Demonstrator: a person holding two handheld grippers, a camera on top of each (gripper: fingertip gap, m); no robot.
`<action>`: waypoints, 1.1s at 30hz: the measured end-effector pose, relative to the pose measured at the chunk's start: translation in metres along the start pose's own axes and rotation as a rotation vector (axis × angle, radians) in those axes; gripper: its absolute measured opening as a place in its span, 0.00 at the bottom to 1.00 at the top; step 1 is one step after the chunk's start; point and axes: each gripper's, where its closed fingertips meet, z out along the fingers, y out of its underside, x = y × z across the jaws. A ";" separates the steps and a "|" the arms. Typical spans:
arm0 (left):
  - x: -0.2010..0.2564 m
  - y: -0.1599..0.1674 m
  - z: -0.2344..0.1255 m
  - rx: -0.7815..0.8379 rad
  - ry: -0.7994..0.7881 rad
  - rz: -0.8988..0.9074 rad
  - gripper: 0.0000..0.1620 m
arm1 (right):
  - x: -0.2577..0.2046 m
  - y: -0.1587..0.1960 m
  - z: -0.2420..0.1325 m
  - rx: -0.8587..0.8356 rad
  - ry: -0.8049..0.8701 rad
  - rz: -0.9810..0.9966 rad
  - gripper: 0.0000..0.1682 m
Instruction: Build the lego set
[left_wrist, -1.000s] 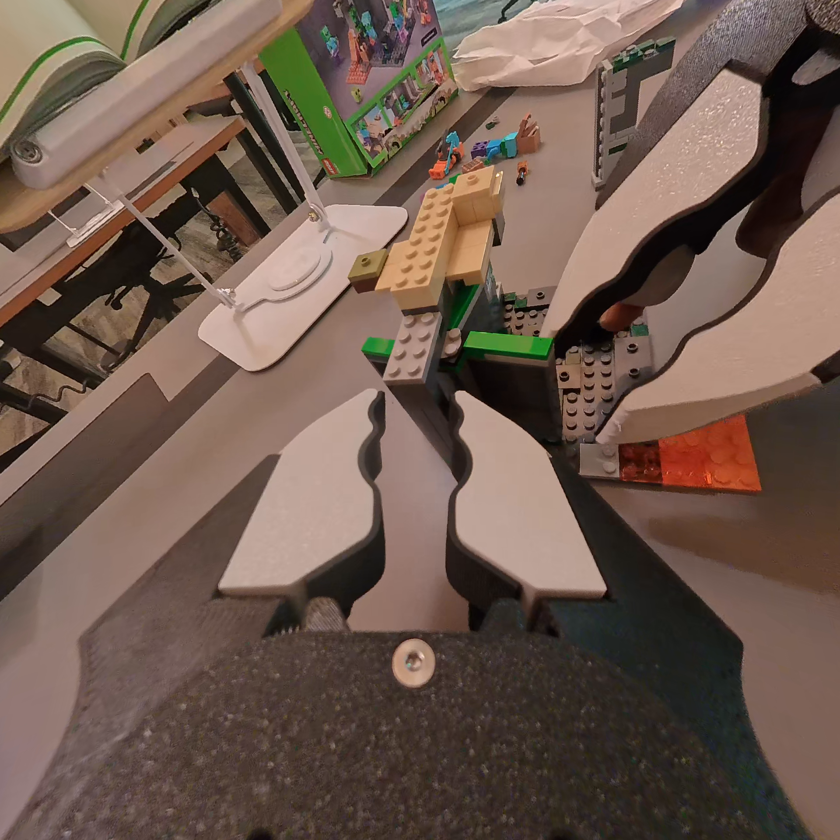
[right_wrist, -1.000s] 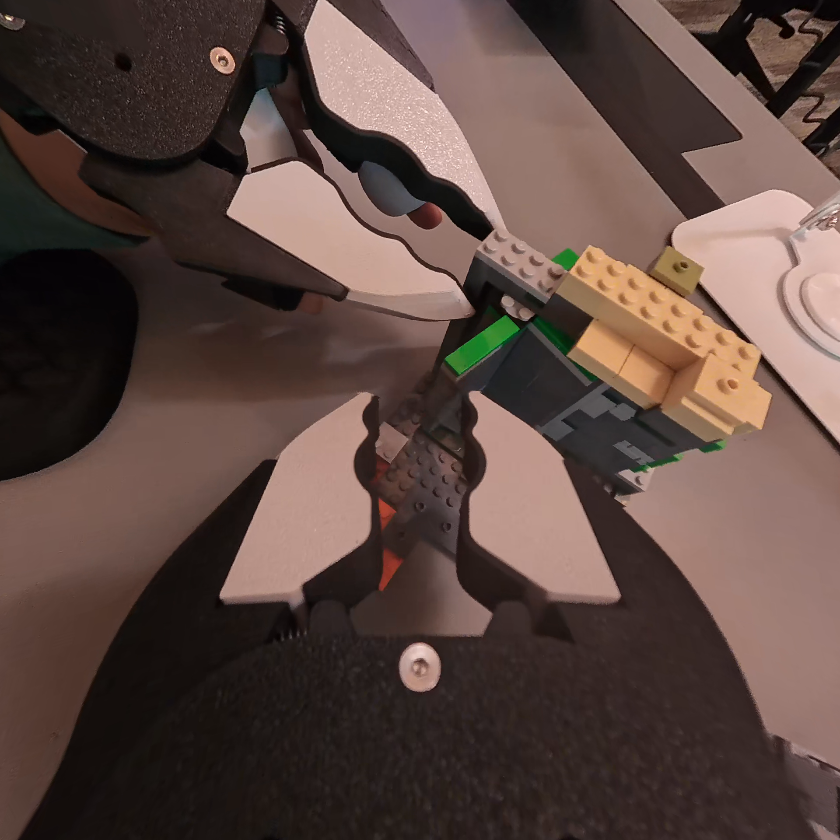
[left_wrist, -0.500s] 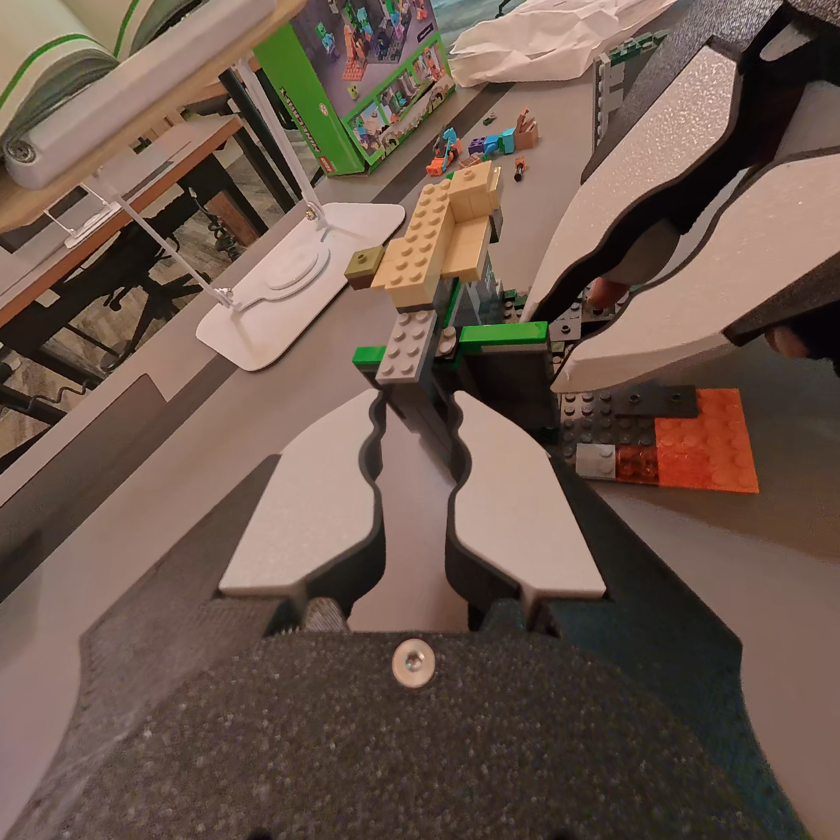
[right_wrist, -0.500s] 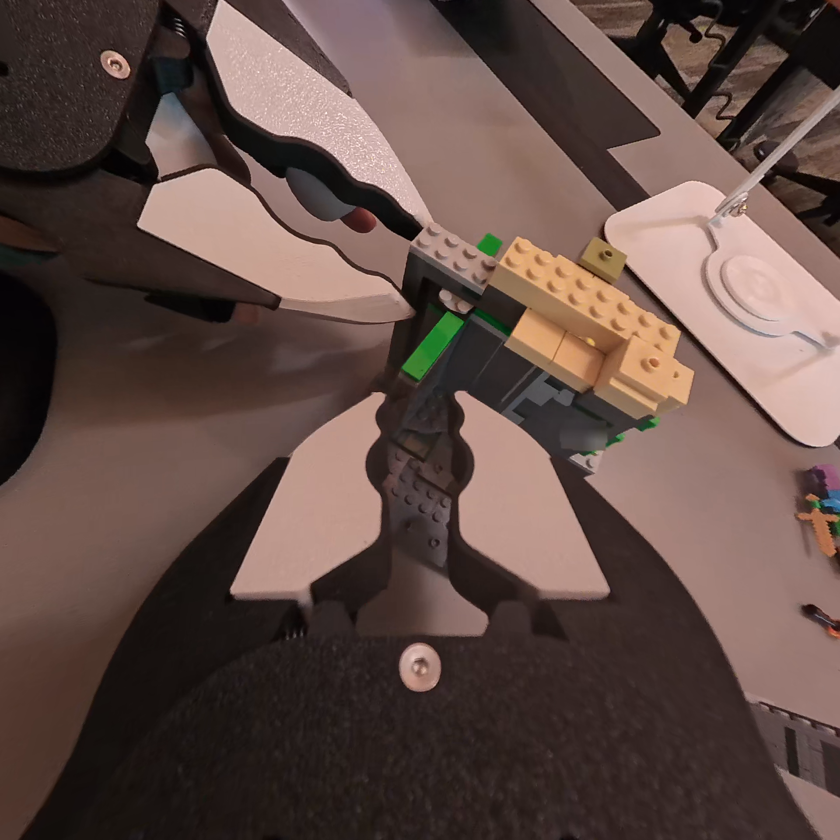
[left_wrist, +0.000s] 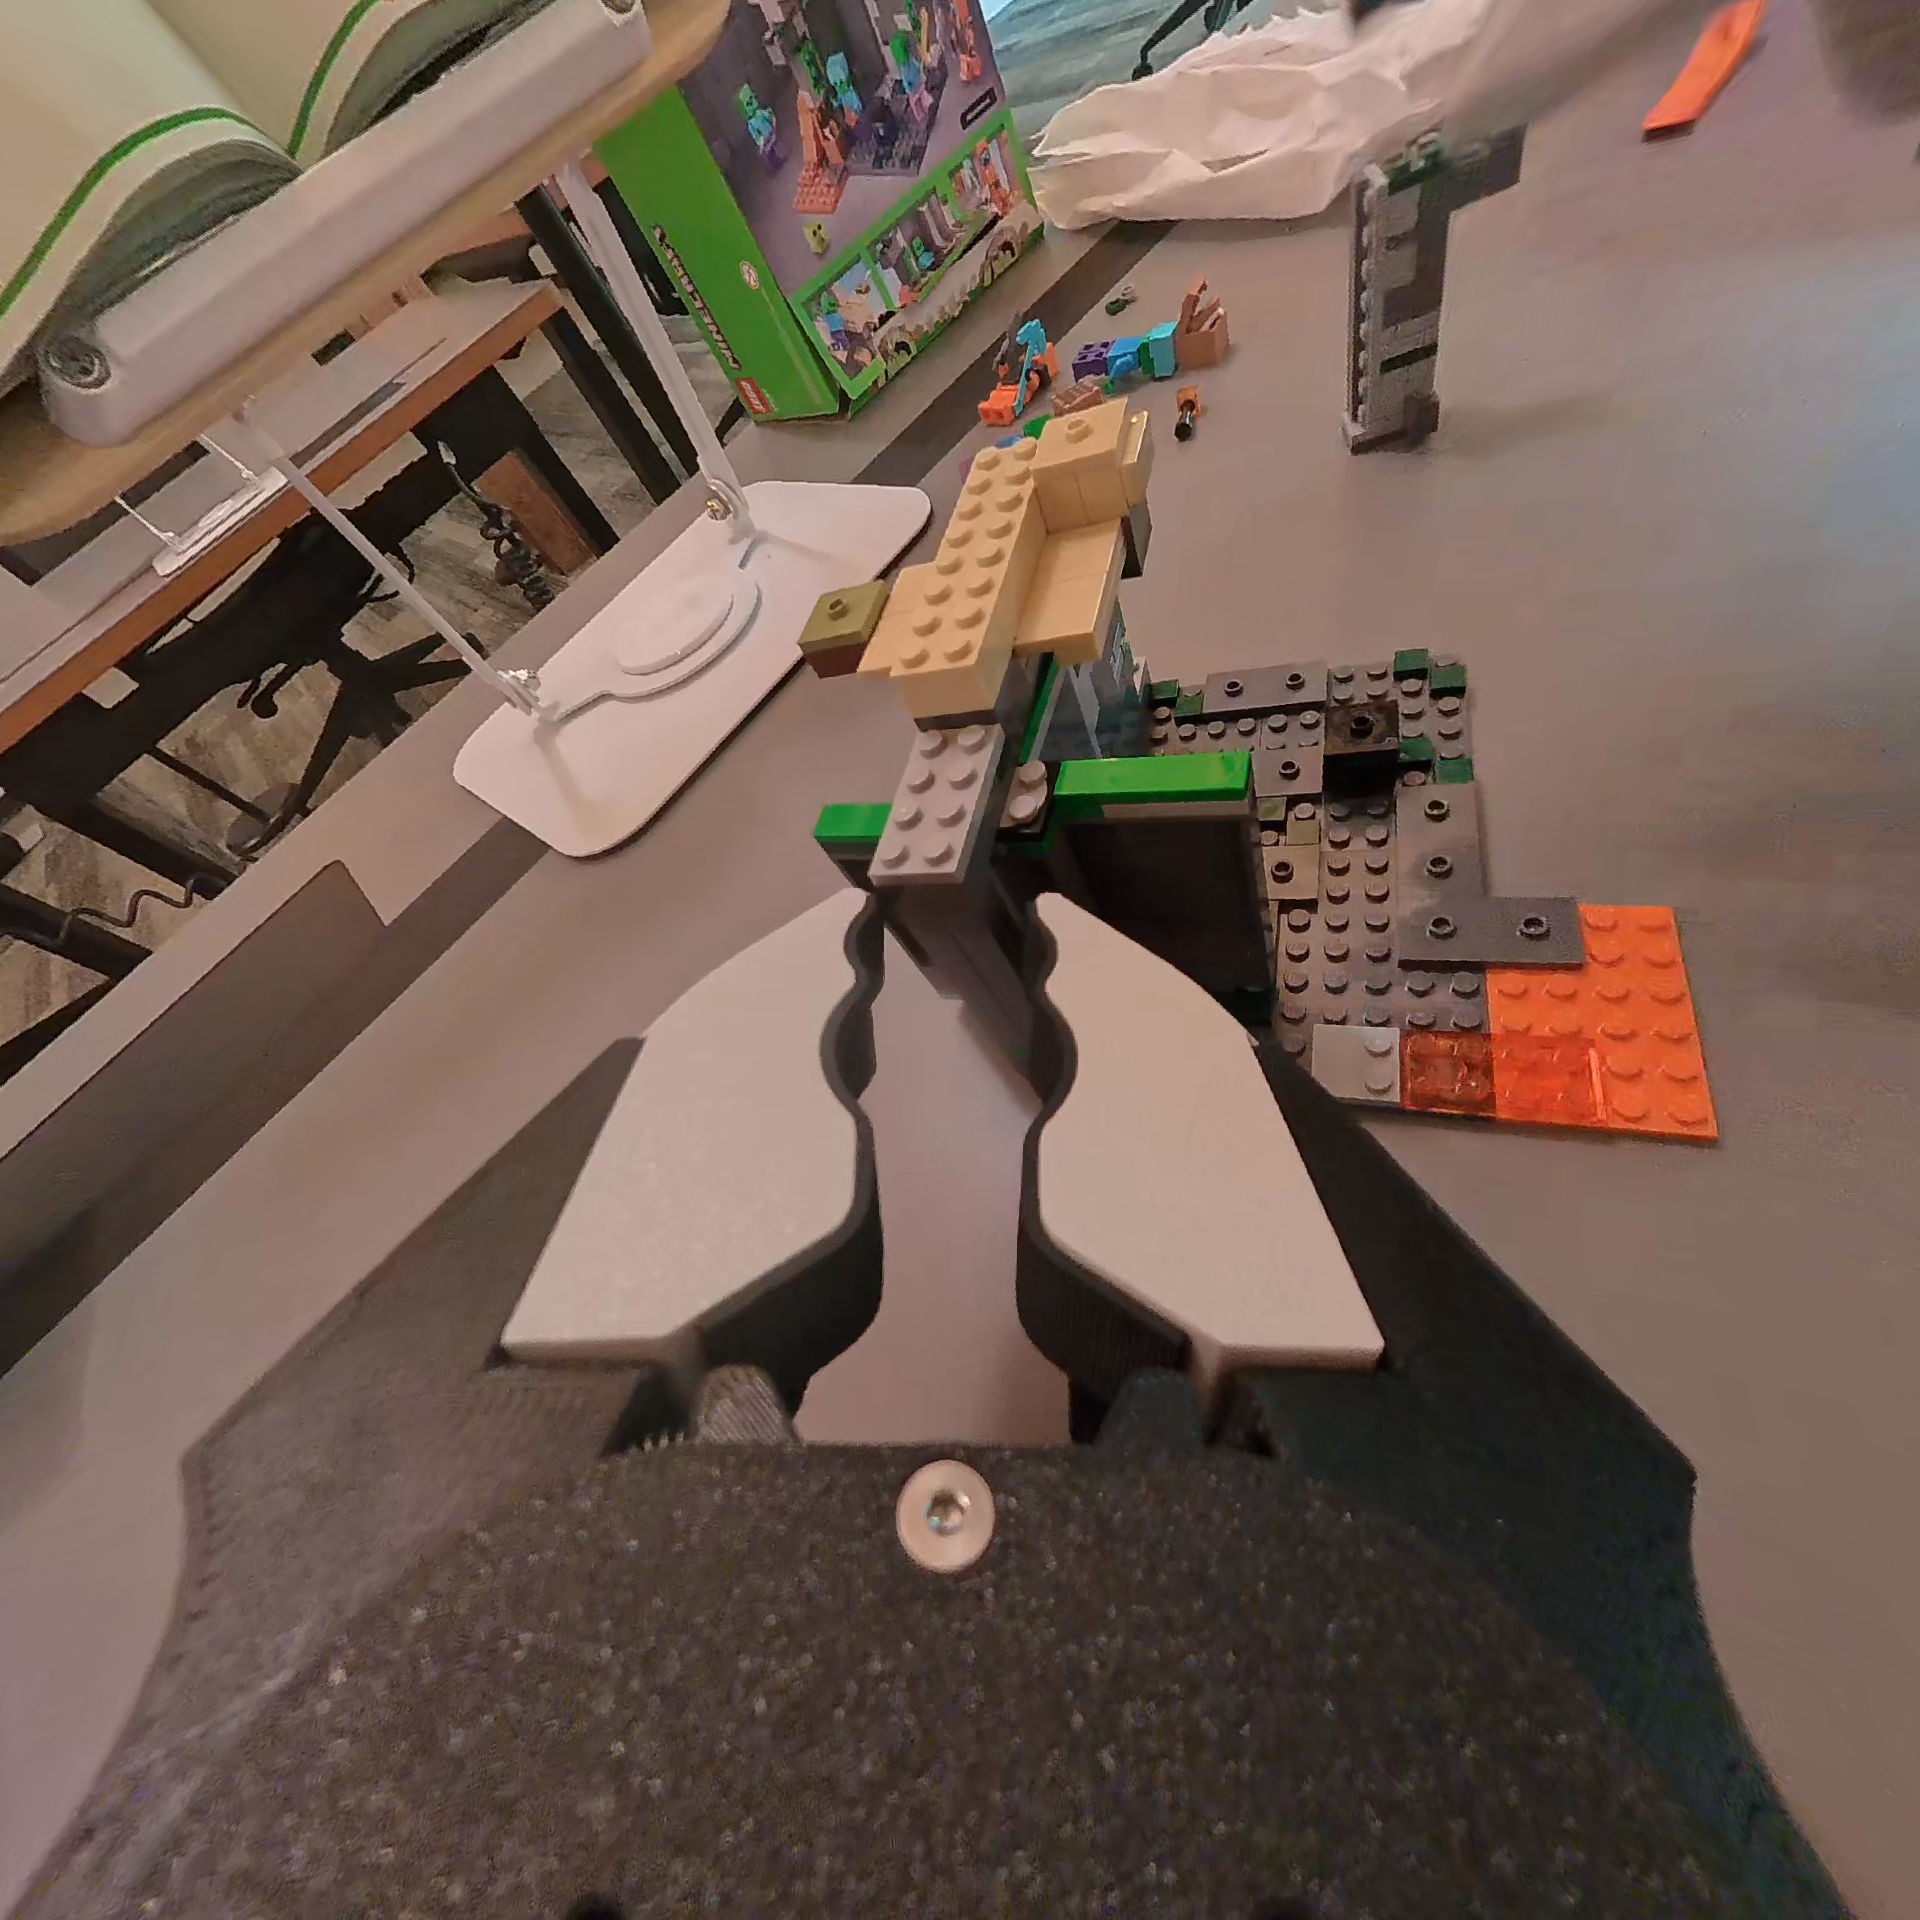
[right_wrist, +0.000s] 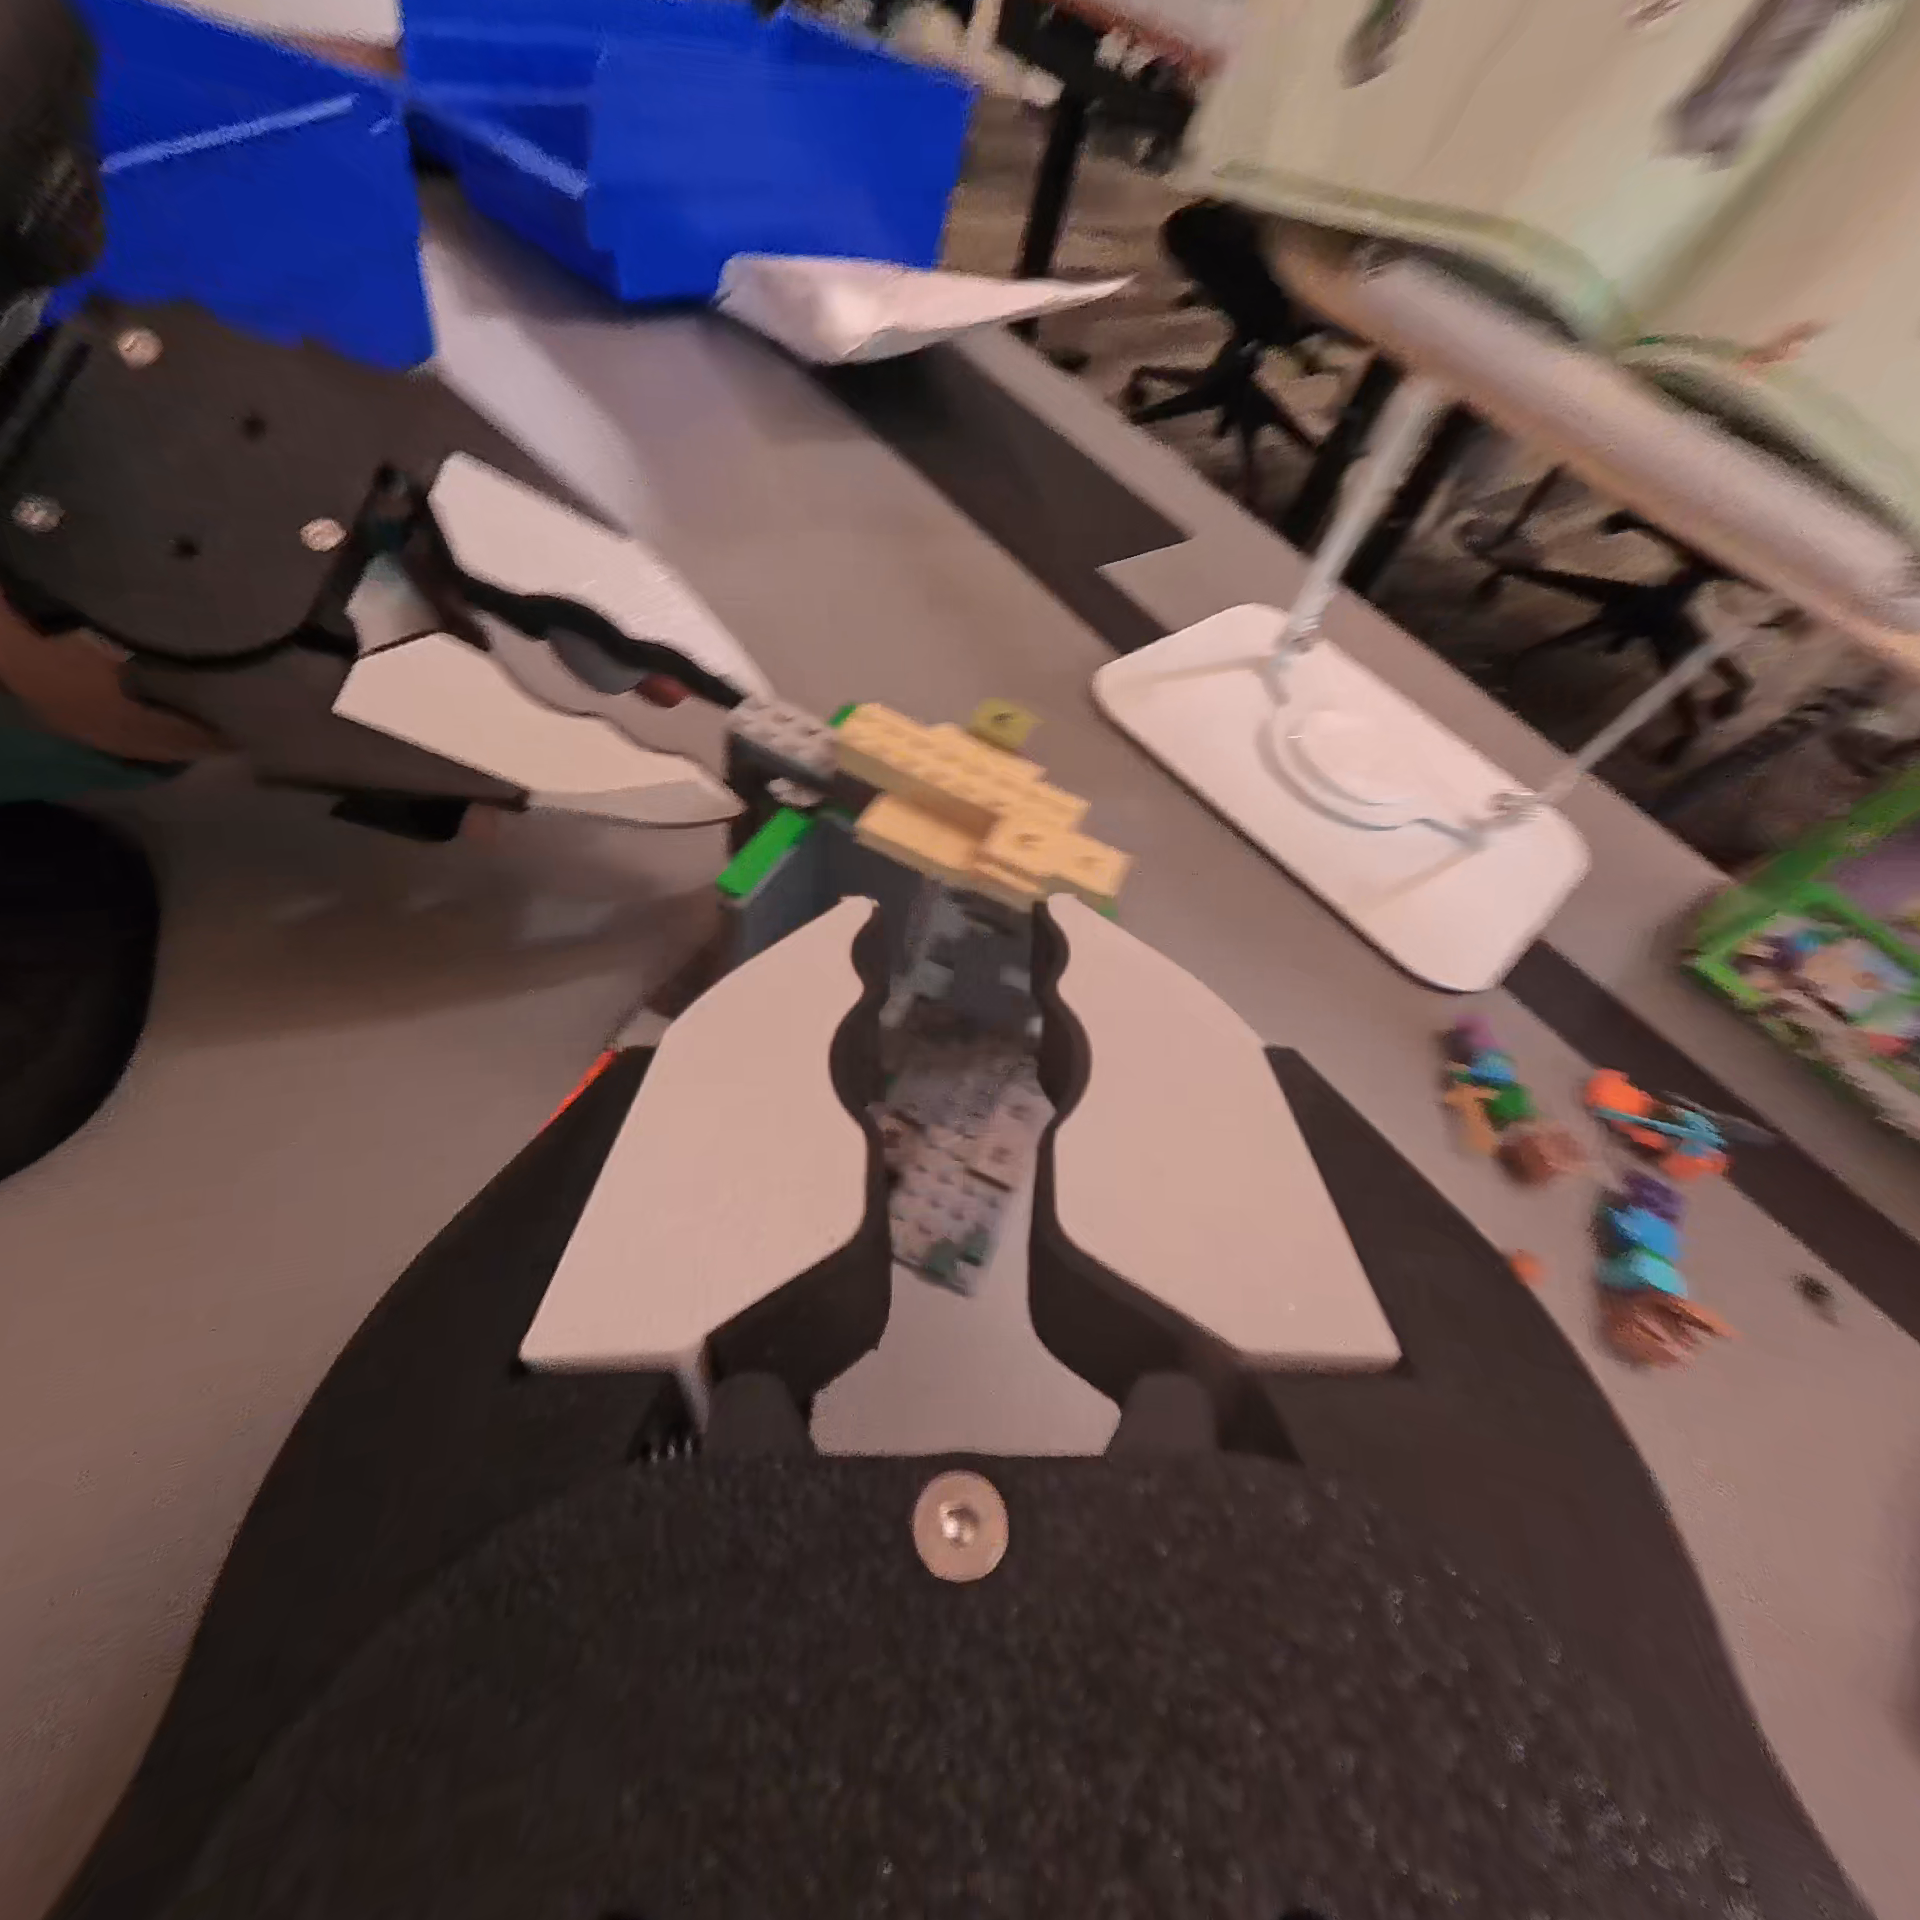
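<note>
The lego build (left_wrist: 1008, 582) stands on its grey and orange baseplate (left_wrist: 1600, 1018), with a tan brick top, green plates and a dark grey pillar (left_wrist: 977, 966). My left gripper (left_wrist: 956, 920) is shut on that pillar, just below a light grey plate (left_wrist: 935, 800). In the blurred right wrist view the build (right_wrist: 966, 800) lies ahead, and the left gripper (right_wrist: 727, 764) holds its left end. My right gripper (right_wrist: 956, 920) is narrowly open and empty, back from the build, which shows through the gap behind its fingers.
A white stand base (left_wrist: 707, 644), a green lego box (left_wrist: 831, 208), loose minifigures (left_wrist: 1122, 353), a separate grey wall section (left_wrist: 1392, 270) and a white paper bag (left_wrist: 1226, 114) lie on the grey table. In the right wrist view, blue bins (right_wrist: 260, 208) stand at the far end. The tips of one gripper are about 12 centimetres away from the tips of the other.
My right gripper has pulled back and away from the build and left the left wrist view; its view has swung. My left gripper still holds the pillar.
</note>
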 end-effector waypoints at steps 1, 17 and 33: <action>0.000 0.000 0.000 0.001 -0.003 -0.001 0.15 | 0.016 -0.002 -0.010 0.017 0.044 0.011 0.15; -0.002 -0.001 -0.001 0.017 -0.015 -0.010 0.14 | 0.115 0.104 -0.037 -0.175 0.182 0.181 0.33; -0.003 -0.005 -0.003 0.031 -0.022 0.000 0.13 | 0.126 0.129 -0.015 -0.235 0.239 0.206 0.30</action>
